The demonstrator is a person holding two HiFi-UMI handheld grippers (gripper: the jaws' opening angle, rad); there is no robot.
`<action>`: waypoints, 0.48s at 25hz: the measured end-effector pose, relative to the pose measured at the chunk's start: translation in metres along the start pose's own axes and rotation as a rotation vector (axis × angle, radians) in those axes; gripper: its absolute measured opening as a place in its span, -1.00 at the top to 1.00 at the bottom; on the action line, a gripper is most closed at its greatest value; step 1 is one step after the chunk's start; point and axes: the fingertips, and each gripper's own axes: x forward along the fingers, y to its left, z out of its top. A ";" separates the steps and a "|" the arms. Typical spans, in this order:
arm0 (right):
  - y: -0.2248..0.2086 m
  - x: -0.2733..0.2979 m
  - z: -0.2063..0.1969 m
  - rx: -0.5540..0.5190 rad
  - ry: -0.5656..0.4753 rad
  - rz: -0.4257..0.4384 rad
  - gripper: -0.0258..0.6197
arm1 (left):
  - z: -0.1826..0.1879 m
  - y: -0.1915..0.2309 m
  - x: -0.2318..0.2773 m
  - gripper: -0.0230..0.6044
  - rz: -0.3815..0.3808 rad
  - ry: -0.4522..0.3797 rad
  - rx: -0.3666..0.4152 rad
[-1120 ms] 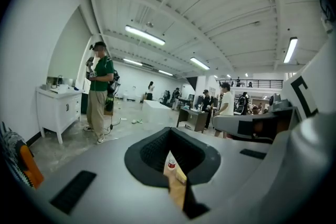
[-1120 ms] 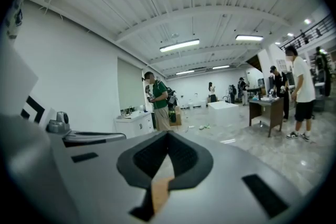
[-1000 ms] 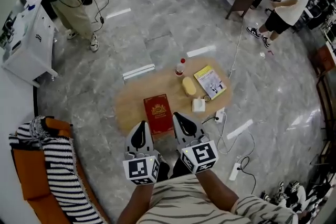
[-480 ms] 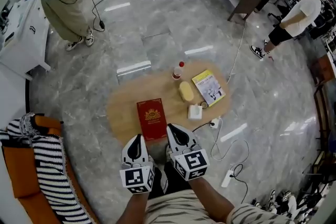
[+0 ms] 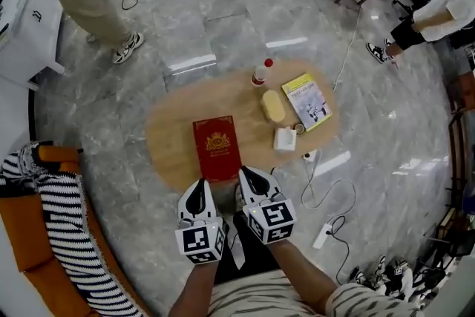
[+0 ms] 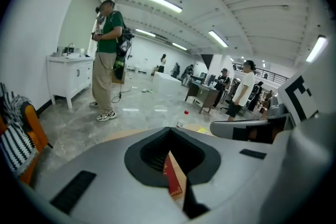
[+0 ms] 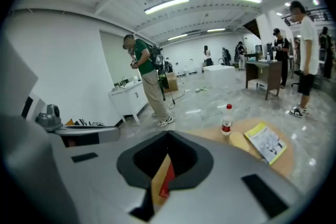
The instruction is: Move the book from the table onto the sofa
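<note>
The red book with a gold emblem lies flat on the oval wooden table, toward its near edge. My left gripper hangs just short of the book's near left corner, jaws shut with nothing in them. My right gripper is at the book's near right corner, also shut and empty. In the left gripper view a sliver of the red book shows below the closed jaws, and the right gripper view shows a similar strip of the book. The orange sofa with a striped throw stands at the left.
On the table's right half are a red-capped bottle, a yellow oblong object, a yellow booklet and a small white box. Cables and a power strip lie on the floor at the right. A person's legs stand at the far left.
Both grippers have sunk toward the table's near edge, still shut. The head view has shifted forward over the table. The red book has not moved.
</note>
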 end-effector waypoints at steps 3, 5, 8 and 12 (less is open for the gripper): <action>-0.009 0.013 -0.021 0.018 0.032 -0.010 0.88 | -0.016 0.005 0.013 0.91 0.013 0.018 -0.011; -0.015 0.021 -0.034 0.036 0.044 -0.015 0.88 | -0.027 0.009 0.021 0.91 0.021 0.035 -0.009; -0.022 0.032 -0.052 0.051 0.063 -0.020 0.88 | -0.045 0.015 0.031 0.91 0.039 0.056 -0.016; -0.036 0.048 -0.076 0.074 0.089 -0.036 0.88 | -0.076 0.018 0.049 0.91 0.037 0.099 -0.039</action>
